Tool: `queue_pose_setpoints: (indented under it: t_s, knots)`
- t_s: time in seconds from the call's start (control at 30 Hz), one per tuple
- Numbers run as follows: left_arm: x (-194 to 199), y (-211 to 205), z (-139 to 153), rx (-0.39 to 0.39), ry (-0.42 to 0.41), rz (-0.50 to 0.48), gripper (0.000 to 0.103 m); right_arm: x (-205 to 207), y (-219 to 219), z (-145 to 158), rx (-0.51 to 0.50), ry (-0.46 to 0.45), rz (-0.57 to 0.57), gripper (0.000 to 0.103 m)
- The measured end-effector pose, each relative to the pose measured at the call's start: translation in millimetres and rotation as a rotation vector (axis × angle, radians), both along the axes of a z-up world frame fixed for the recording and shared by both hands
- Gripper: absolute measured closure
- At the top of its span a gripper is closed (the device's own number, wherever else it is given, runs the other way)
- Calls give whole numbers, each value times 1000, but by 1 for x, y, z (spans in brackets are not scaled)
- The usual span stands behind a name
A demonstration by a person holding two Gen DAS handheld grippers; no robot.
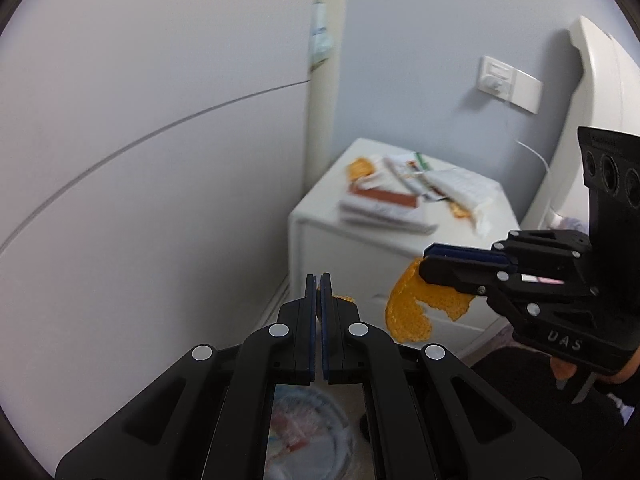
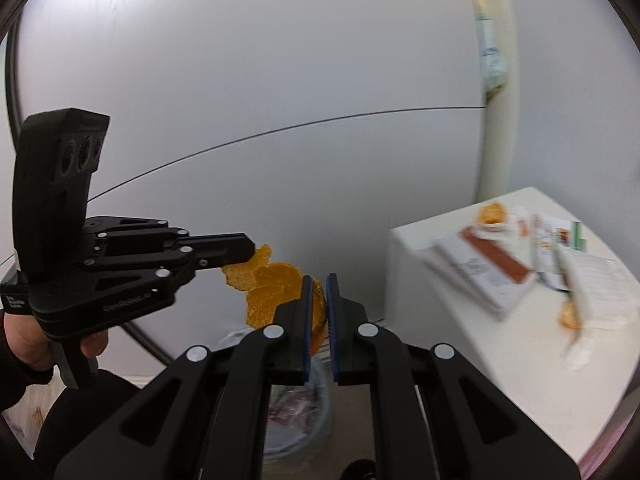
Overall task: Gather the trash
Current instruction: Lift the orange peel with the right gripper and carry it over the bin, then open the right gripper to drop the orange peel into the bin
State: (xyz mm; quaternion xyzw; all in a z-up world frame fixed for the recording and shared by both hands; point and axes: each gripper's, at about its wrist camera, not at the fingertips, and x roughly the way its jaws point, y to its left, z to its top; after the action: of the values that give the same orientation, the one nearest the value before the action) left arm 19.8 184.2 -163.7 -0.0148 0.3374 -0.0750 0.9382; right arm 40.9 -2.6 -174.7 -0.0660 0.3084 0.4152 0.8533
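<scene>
Your left tongs (image 1: 319, 280) pinch one edge of an orange peel (image 2: 272, 280); your right tongs (image 2: 319, 282) pinch its other end, holding it in the air above a lined waste bin (image 2: 296, 420). More peel scraps (image 1: 360, 168) and wrappers (image 1: 460, 188) lie on the white table (image 1: 320, 216) beside the wall.

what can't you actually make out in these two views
- Bin contents: left wrist view, blurred and hidden behind the left hand-held gripper.
- Print on the wrappers on the white cabinet: right wrist view, motion blur.
- Pinched part of the orange peel: right wrist view, hidden between the right hand-held gripper fingers.
- Small peel scrap on the cabinet: left wrist view, too blurred.
</scene>
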Motion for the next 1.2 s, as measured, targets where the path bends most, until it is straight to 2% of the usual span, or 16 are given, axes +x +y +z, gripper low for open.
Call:
queue_pose_setpoints:
  t_s: [0.2, 0.5, 0.7, 0.97, 1.2]
  knots:
    - [-11, 33, -42, -47, 72, 61, 102, -5, 36, -34, -62, 66, 47, 94]
    - [-11, 58, -125, -118, 215, 118, 102, 3, 81, -112, -199, 222, 68, 94]
    - [-4, 74, -167, -163, 285, 143, 102, 13, 98, -156, -273, 273, 84, 94]
    - [1, 71, -224, -176, 407, 132, 102, 26, 107, -212, -348, 349, 89, 94]
    - [3, 59, -267, -189, 497, 119, 102, 23, 116, -256, -425, 398, 143, 94]
